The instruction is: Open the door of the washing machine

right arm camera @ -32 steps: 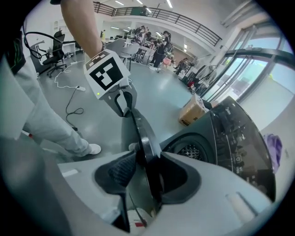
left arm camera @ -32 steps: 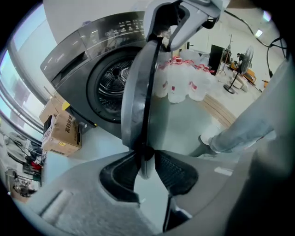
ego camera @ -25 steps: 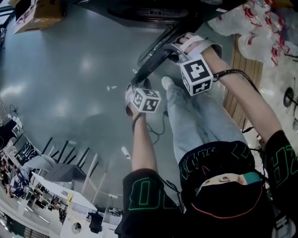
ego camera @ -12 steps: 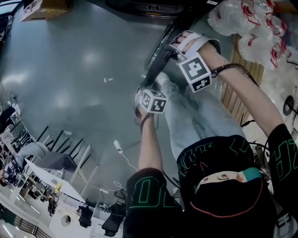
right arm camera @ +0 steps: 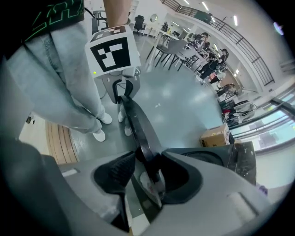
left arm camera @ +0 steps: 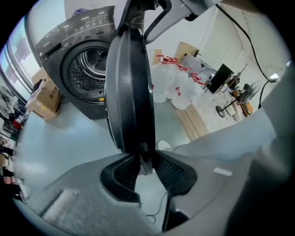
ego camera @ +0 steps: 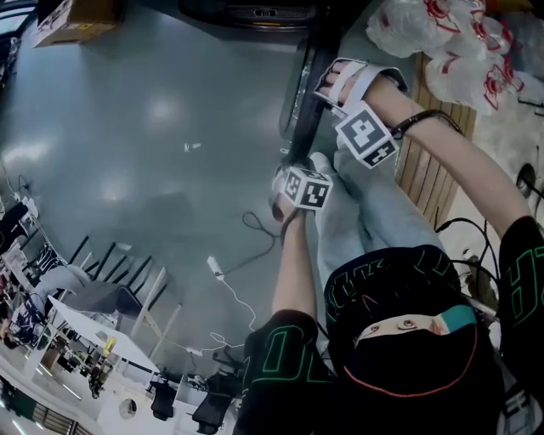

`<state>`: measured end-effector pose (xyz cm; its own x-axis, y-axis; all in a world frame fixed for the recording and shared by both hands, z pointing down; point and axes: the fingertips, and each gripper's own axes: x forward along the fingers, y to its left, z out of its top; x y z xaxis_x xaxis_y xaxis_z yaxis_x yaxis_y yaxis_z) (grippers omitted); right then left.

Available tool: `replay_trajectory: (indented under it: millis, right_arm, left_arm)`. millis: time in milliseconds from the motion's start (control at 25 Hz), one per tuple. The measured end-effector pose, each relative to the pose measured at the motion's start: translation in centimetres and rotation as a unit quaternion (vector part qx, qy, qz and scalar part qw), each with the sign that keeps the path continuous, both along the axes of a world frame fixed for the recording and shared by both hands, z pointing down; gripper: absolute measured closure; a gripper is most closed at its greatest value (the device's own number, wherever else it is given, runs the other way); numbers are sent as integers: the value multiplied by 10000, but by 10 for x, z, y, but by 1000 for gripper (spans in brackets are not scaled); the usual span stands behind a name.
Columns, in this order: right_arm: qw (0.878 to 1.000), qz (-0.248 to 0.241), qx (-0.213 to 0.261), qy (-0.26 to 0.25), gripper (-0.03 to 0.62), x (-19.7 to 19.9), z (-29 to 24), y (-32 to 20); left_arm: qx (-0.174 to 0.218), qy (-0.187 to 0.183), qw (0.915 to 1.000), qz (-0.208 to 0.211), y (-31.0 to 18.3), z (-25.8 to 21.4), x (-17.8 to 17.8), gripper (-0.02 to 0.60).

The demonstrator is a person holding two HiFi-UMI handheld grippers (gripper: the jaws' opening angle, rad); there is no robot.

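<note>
The dark grey washing machine [left arm camera: 87, 69] stands with its drum showing; in the head view it sits at the top edge [ego camera: 263, 13]. Its round door [ego camera: 297, 85] hangs swung out, seen edge-on [left arm camera: 129, 83]. My left gripper [ego camera: 287, 170] pinches the door's lower rim [left arm camera: 145, 163]; its jaws are opening slightly, with both pads still on the rim. My right gripper [ego camera: 327, 89] is shut on the rim higher up [right arm camera: 145, 170]. The right gripper view looks along the door [right arm camera: 138, 124] to the left gripper [right arm camera: 120, 90].
A cardboard box [ego camera: 68, 21] lies left of the machine. White plastic bags [ego camera: 442, 42] and a wooden pallet [ego camera: 425, 170] are on the right. The person's legs [ego camera: 357, 212] stand just behind the door. A cable [ego camera: 229, 263] runs across the grey floor.
The door has swung further out, toward the right of the head view. Both grippers went with it, keeping their hold on the rim.
</note>
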<state>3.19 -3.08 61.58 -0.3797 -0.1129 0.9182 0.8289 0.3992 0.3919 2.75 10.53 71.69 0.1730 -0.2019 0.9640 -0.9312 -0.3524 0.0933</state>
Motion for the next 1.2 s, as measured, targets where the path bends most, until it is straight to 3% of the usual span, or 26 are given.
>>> replay_trajectory:
  millis: [200, 560, 680, 920, 1040, 1200]
  right_arm:
    - [9991, -177, 379, 101, 414, 22, -4, 0]
    - [9977, -333, 591, 28, 413, 46, -9, 5]
    - [9957, -575, 725, 100, 413, 50, -7, 3]
    - [9949, -557, 835, 115, 413, 58, -6, 4]
    - [9958, -479, 770, 102, 413, 60, -6, 4]
    - [9972, -279, 671, 153, 364, 70, -10, 5]
  left_arm:
    - [-118, 263, 9994, 213, 2, -3, 37, 477]
    - [-270, 505, 9970, 515, 9, -6, 83, 465]
    - [-284, 447, 9975, 458, 9, -6, 88, 465]
    - [-295, 496, 9967, 563, 11, -5, 99, 460]
    - [-397, 588, 9955, 620, 16, -2, 100, 418]
    - [-519, 649, 9954, 478, 25, -5, 90, 387]
